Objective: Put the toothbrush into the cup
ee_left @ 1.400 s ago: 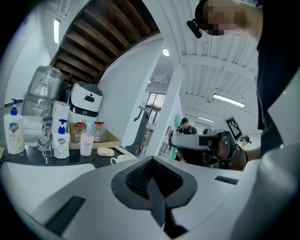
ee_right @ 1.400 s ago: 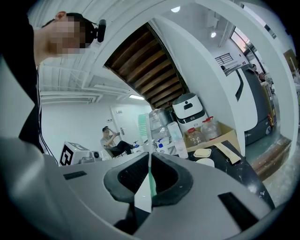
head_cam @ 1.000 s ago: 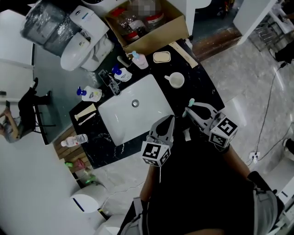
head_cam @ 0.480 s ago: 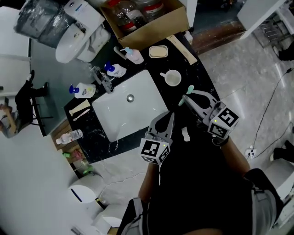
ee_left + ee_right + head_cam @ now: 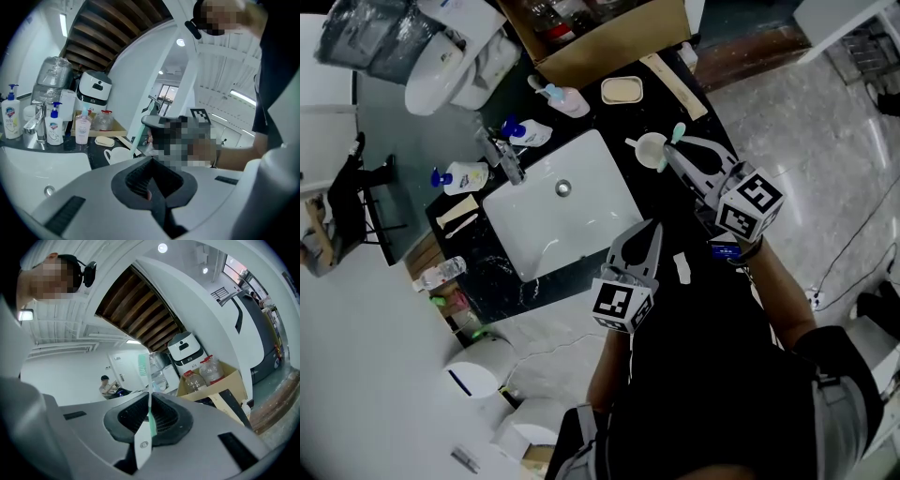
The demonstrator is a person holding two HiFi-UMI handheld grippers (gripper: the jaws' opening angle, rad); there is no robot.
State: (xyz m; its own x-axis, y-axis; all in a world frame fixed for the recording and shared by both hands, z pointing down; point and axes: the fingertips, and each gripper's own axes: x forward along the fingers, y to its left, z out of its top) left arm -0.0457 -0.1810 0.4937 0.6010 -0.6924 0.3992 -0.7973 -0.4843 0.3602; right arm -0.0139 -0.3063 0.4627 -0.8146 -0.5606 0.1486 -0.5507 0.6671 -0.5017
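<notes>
Black counter [image 5: 487, 246], white sink [image 5: 581, 220], marble floor [image 5: 825, 122]
</notes>
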